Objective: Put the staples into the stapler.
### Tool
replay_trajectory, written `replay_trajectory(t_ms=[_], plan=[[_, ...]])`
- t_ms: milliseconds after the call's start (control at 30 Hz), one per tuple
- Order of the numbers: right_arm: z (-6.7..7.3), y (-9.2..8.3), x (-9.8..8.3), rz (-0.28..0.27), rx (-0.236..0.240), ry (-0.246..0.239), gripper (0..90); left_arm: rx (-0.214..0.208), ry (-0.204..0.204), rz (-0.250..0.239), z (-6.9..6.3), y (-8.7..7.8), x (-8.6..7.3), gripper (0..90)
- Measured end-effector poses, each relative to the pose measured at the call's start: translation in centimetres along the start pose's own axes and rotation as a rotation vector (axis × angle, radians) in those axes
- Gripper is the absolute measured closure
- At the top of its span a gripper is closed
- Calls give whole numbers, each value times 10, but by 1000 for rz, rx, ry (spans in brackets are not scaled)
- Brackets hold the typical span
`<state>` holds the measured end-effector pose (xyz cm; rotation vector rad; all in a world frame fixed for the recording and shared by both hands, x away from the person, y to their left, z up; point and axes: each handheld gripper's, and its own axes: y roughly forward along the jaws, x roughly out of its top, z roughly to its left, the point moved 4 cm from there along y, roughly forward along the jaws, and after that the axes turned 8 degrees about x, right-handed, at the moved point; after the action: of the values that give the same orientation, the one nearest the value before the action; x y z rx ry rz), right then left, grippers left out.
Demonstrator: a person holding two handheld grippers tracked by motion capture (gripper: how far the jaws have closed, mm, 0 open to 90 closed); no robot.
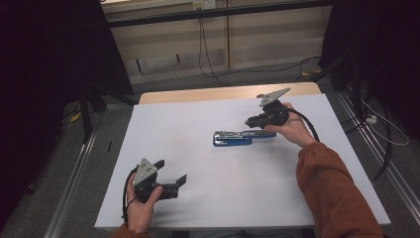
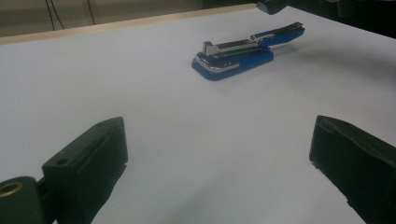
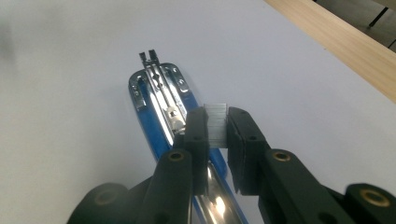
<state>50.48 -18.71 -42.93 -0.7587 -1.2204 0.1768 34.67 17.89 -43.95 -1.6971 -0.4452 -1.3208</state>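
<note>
the blue stapler [image 1: 237,138] lies opened out flat near the middle of the white surface [image 1: 198,124], its metal magazine channel bared. the right gripper [image 3: 216,125] hovers just over it, jaws narrowed on a small strip of staples [image 3: 216,122] (light and brittle, i'd guess; best pinched by its flat sides). the left gripper [image 1: 171,173] rests well apart, jaws spread wide and holding nothing. no brand or writing is readable anywhere.

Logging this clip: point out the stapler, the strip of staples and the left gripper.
stapler [image 2: 233,58]: left gripper view, blue base near the open metal channel.
strip of staples [image 3: 215,122]: right gripper view, silver face between the right gripper's jaws.
left gripper [image 1: 171,173]: high view, gap between its spread jaws.
</note>
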Motion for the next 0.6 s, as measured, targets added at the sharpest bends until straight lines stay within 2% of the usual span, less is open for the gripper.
replay_trajectory(t_ms=[233, 600], plan=[[10, 8, 6, -5, 39, -11, 792, -1, 0, 1, -1, 0, 0, 44], [20, 19, 13, -9, 67, -18, 792, 4, 1, -2, 0, 0, 0, 44]])
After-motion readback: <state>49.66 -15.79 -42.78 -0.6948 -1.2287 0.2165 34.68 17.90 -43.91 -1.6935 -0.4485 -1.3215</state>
